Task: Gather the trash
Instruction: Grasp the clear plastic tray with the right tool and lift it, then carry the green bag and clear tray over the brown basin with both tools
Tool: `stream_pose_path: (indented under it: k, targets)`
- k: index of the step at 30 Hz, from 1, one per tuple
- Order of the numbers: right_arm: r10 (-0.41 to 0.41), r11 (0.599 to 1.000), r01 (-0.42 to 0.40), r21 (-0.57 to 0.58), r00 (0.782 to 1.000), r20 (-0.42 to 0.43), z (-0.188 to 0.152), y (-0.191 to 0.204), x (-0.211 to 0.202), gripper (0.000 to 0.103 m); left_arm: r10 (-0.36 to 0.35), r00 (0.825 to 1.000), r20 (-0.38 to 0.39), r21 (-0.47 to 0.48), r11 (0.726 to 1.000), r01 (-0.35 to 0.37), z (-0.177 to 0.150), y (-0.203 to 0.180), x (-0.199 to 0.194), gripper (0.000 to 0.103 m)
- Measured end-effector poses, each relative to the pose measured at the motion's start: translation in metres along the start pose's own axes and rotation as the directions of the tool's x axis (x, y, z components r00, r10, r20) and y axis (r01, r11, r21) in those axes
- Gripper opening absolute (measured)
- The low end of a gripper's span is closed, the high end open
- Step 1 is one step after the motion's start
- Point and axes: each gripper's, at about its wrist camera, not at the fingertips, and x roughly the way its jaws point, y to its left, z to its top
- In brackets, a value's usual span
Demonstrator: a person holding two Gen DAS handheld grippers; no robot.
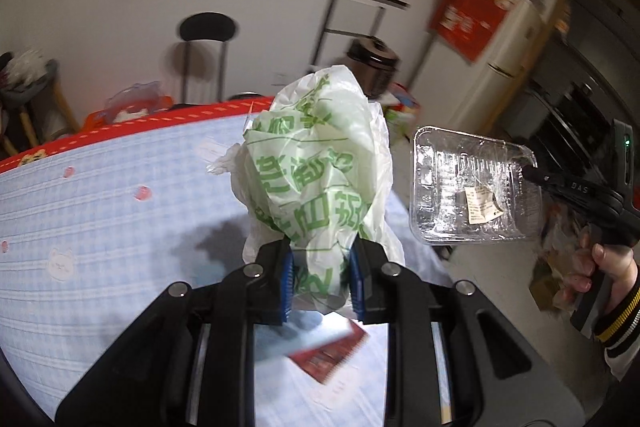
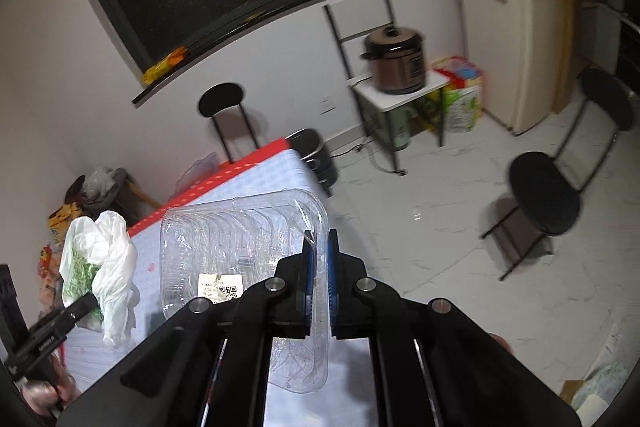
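Note:
My left gripper (image 1: 320, 279) is shut on a crumpled white plastic bag with green print (image 1: 320, 167) and holds it up above the blue checked table (image 1: 100, 227). The bag also shows at the left of the right wrist view (image 2: 100, 267). My right gripper (image 2: 319, 291) is shut on the rim of a clear plastic food tray (image 2: 240, 247) with a paper label and holds it in the air by the table's right edge. The tray (image 1: 472, 187) and the right gripper (image 1: 532, 173) show at the right of the left wrist view.
A red packet (image 1: 332, 351) lies on the table under my left gripper. The table has a red border (image 1: 140, 123) at its far side. A black bin (image 2: 316, 155) stands on the floor past the table's corner. Black stools (image 2: 544, 203), a rice cooker on a rack (image 2: 396, 67) and a fridge (image 2: 536, 27) stand around.

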Motion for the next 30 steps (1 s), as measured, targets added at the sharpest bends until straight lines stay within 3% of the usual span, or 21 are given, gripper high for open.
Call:
stream_pose_path:
  k: [10,19,23,30]
  targets:
    - [-0.204,0.979,0.204,0.007,0.977,0.062,-0.043,-0.118,-0.089,0.006,-0.108,0.988,-0.108,0.148,0.981,0.123,-0.046,-0.127,0.020,0.025]
    - [-0.304,0.948,0.309,-0.076,0.950,0.073,-0.057,-0.221,-0.126,0.007,-0.117,0.969,-0.220,0.198,0.967,0.162,-0.088,-0.251,0.060,0.026]
    - [-0.319,0.943,0.323,-0.081,0.946,0.059,-0.062,-0.266,-0.135,0.006,-0.112,0.947,-0.302,0.193,0.965,0.175,-0.110,-0.302,0.090,0.026]
    - [-0.344,0.938,0.344,-0.036,0.939,0.024,-0.072,-0.335,-0.143,0.007,-0.065,0.886,-0.460,0.197,0.965,0.173,-0.148,-0.369,0.157,0.026]
